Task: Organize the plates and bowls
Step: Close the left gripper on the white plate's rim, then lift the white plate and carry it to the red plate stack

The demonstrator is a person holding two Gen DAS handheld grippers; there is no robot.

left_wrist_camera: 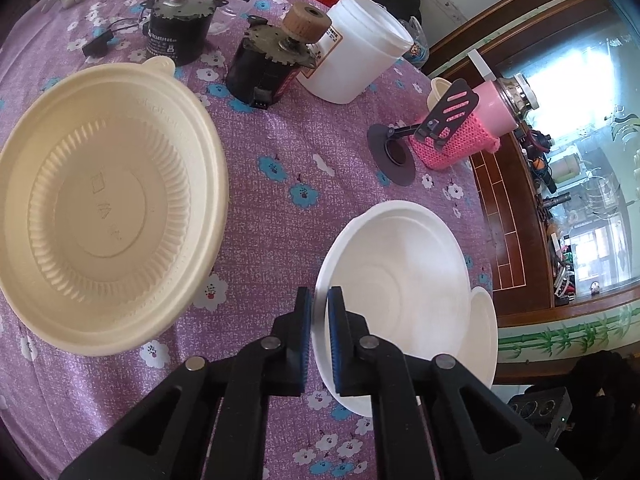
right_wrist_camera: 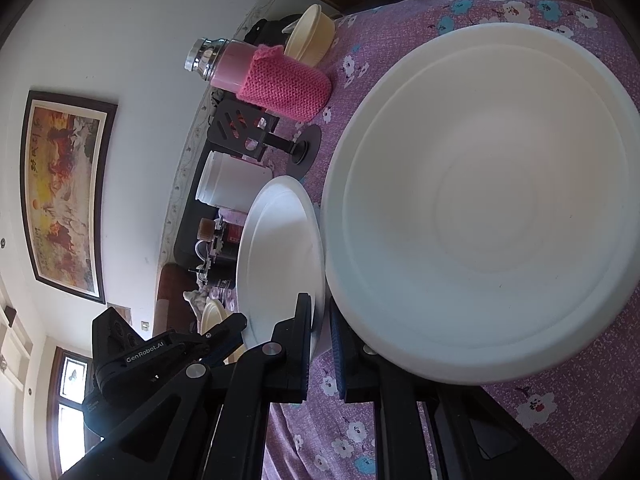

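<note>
- Pinching the near rim of the white bowl (left_wrist_camera: pixel 400 276), your left gripper (left_wrist_camera: pixel 319 336) has its blue pads (left_wrist_camera: pixel 306 320) pressed together on the thin edge, one pad inside the bowl and one outside.
- To the left of this gripper you have the cream bowl (left_wrist_camera: pixel 108 204), upright on the purple flowered tablecloth (left_wrist_camera: pixel 276 168), well apart from the white bowl.
- Beyond the fingers stand two black motors (left_wrist_camera: pixel 180 36), a white plastic jar (left_wrist_camera: pixel 360 48), a black phone stand (left_wrist_camera: pixel 424 132) and a pink bottle (left_wrist_camera: pixel 472 128) in a knitted sleeve.
- Your right gripper (right_wrist_camera: pixel 322 344) is also closed on a thin white rim, the edge of a white plate (right_wrist_camera: pixel 280 256) that stands tilted just left of its fingers.
- Directly right of that gripper, a large white bowl (right_wrist_camera: pixel 488 216) fills the right wrist view, touching the plate's edge.
- At the lower left of the same view you can see your left gripper body (right_wrist_camera: pixel 152 360).
</note>
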